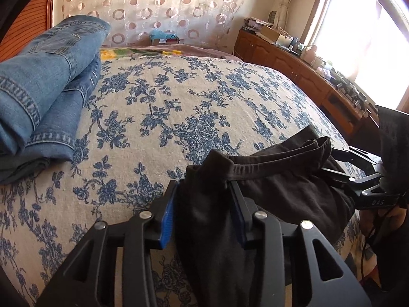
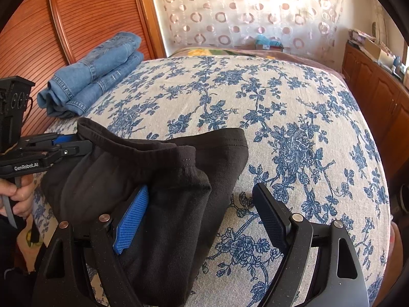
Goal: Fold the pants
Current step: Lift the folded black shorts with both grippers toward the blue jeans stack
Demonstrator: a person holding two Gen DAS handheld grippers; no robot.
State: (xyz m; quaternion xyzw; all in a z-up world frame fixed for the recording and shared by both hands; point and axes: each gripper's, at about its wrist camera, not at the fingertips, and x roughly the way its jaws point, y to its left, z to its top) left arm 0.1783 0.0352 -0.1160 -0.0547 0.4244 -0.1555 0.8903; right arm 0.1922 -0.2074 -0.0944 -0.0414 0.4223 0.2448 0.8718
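left gripper (image 1: 204,204) clamps black pants (image 1: 268,179) waistband | right gripper (image 2: 202,215) spread wide, gripping nothing | bedspread (image 2: 281,89) beyond bare

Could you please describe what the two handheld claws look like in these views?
Both the left claw and right claw have black linkage frames with silver rivets and ribbed blue pads. White lettering marks their sides, and a dark cable hangs below the right one.

Lettering on the two handheld grippers

The left gripper (image 2: 65,144), seen from the right wrist camera, carries the white brand mark "GenRobot.AI" along its black body. The right gripper (image 1: 340,163), seen from the left wrist camera, bears pale letters reading "DAS" on its black frame. No other writing is legible.
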